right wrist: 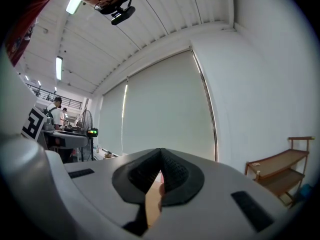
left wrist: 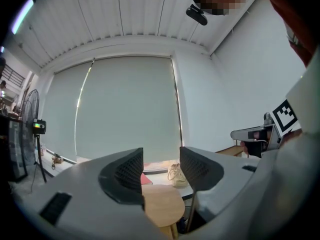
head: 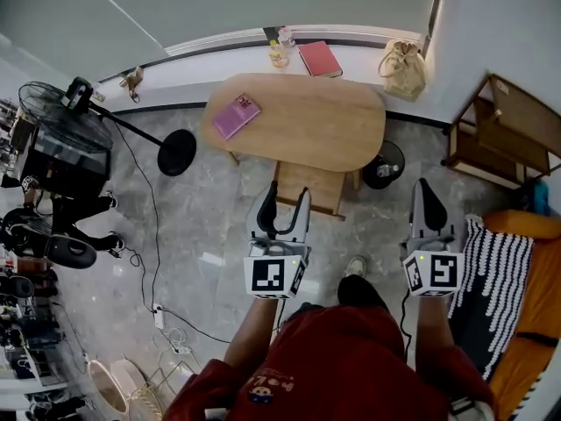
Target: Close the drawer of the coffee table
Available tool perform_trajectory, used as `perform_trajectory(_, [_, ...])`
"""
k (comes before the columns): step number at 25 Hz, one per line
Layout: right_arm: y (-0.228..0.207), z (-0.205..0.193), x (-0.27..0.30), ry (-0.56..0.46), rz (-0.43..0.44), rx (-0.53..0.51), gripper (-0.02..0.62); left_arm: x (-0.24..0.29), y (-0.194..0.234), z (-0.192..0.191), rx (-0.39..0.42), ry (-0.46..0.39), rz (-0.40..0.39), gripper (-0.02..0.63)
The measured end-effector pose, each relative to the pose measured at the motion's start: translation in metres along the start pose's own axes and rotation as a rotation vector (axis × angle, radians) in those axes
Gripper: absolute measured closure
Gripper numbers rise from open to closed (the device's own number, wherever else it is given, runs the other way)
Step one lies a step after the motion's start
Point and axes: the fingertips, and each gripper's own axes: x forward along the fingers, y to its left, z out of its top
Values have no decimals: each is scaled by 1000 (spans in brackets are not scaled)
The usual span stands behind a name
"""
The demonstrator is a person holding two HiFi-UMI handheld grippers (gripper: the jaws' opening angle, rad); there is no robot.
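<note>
A grey marbled floor [head: 210, 235] runs to a low white ledge [head: 364, 57] under a wide window covered by a pale roller blind [left wrist: 125, 114]. A white wall [head: 508, 24] closes the room on the right. There a wooden shelf [head: 495, 134] stands near an orange couch [head: 530, 323] with a black-and-white striped cushion [head: 486, 279]. On the left is a black standing fan [head: 57, 112] with a round base [head: 177, 152], and cables [head: 147, 253] trail across the floor. The ceiling [left wrist: 125, 9] is white and panelled, lit by strip lights [right wrist: 75, 4].
</note>
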Motion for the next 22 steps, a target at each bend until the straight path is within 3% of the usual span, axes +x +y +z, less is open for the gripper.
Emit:
perform_trajectory(9, [-28,-10,34,-12,45,45,598,36,-8,-3,38,10,29,377])
perform_trajectory(15, [-10,-8,47,-14,60,23,598,41,8,-1,29,-18,5,377])
perform_trajectory(22, [13,3,43,-44,4,10,598,34,32,2,48,-46,-36,377])
